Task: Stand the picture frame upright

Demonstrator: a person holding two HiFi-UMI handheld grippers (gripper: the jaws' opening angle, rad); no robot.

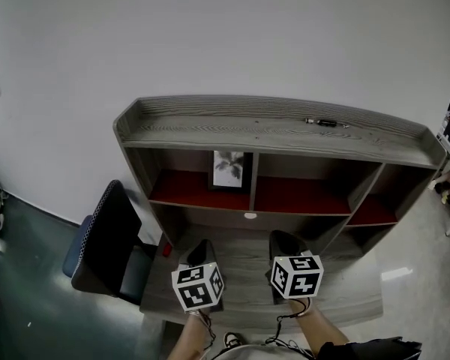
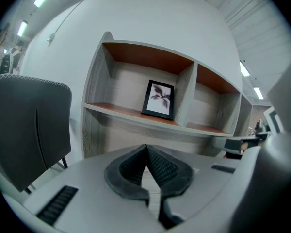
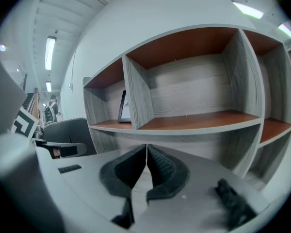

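**Both my grippers closed on nothing; the frame already upright on the shelf**

The black-rimmed picture frame with a pale leaf print [image 1: 230,170] stands at the right end of the left red-brown shelf board [image 1: 181,192], just beside the grey wood-grain divider [image 1: 252,172]. My left gripper [image 2: 146,148] and right gripper [image 3: 146,146] hover over the grey wooden desktop [image 1: 247,274], well apart from the frame, each with its jaws pressed together and empty. I judge the frame light and stiff, its glazed face slick and breakable. I would pinch a side edge of the rim, never the face.
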